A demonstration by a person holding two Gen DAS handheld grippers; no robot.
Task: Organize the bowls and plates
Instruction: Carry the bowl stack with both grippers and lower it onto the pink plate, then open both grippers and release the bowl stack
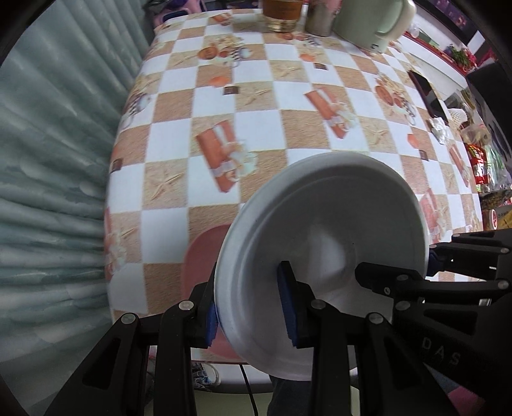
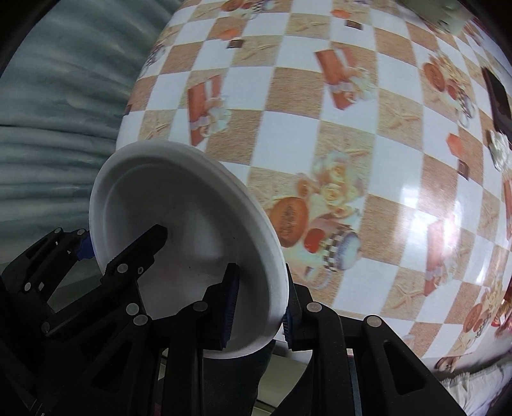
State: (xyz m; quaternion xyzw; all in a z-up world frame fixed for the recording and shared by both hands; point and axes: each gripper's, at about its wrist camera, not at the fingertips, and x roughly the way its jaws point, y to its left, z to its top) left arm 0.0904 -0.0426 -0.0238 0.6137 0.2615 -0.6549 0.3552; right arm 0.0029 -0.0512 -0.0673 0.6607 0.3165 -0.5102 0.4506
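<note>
A white plate (image 1: 326, 230) is held on edge above the near edge of the checkered table (image 1: 256, 105). My left gripper (image 1: 251, 312) is shut on its lower left rim. My right gripper (image 1: 428, 259) shows at the right, clamped on the opposite rim. In the right wrist view the same white plate (image 2: 192, 204) stands tilted, my right gripper (image 2: 259, 307) is shut on its lower right rim, and the left gripper (image 2: 121, 236) grips its left rim. A pink plate (image 1: 201, 256) lies on the table behind the white one.
At the far edge stand an amber jar (image 1: 283, 14), a metal cup (image 1: 320, 19) and a pale green appliance (image 1: 374, 22). A dark tray (image 1: 428, 92) and packets lie at the right. A grey-green curtain (image 1: 54, 160) hangs left of the table.
</note>
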